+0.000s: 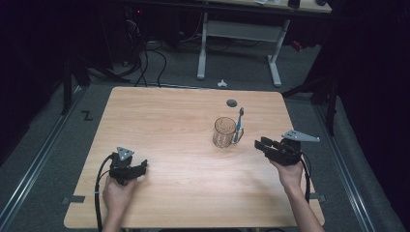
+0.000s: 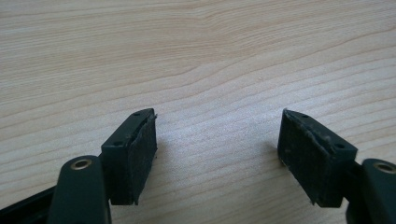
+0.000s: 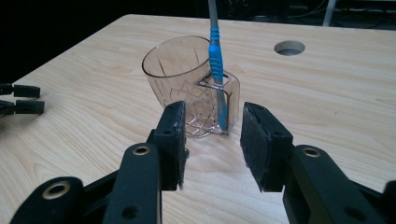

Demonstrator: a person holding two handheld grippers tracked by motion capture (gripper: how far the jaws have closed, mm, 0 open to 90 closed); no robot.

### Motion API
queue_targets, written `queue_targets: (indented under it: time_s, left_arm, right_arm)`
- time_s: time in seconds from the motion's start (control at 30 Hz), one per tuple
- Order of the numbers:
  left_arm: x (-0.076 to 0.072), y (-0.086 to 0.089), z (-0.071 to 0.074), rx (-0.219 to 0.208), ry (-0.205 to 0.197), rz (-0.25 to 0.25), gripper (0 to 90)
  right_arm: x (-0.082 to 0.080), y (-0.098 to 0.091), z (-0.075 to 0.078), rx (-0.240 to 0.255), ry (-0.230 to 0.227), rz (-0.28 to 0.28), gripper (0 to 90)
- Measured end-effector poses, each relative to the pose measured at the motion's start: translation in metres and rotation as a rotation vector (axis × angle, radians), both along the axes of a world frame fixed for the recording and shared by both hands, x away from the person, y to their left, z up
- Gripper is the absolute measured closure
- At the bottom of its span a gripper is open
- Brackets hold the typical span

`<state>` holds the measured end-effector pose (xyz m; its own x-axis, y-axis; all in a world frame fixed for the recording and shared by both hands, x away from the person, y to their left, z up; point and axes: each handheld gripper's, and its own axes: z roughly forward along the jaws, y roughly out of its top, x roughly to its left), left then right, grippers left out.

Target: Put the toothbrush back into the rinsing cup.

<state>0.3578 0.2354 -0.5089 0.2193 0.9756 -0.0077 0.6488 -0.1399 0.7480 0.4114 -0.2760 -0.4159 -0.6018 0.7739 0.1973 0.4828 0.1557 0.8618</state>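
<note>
Right gripper: jaws partly open, nothing between the pads, aimed level at the clear cup just ahead. No contact yet — a strip of bare table separates the fingertips from the cup's base. The blue-handled toothbrush stands upright in the handle loop on the side of the cup nearest the gripper, in line with the gap between the jaws.

Left gripper: jaws wide open and empty, low over plain wood at the near left of the table, well apart from the cup.

Progress, as judged: the work is at the approach stage. Nothing is grasped or lifted; the cup stands right of centre, the toothbrush with it. Remaining — close the gap, grip the toothbrush or cup, carry out the handling.
</note>
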Motion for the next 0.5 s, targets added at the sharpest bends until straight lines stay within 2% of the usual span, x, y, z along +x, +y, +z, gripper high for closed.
queue_targets:
  time_s: [0.17,0.5]
  left_arm:
    - [0.0,0.0,0.0,0.0,0.0,0.0,28.7]
    - [0.0,0.0,0.0,0.0,0.0,0.0,28.7]
  right_arm:
    - [-0.0019,-0.0045,-0.0039,0.014,0.005,-0.011,61.0]
    - [-0.0038,-0.0085,-0.0057,-0.002,0.002,-0.026,61.4]
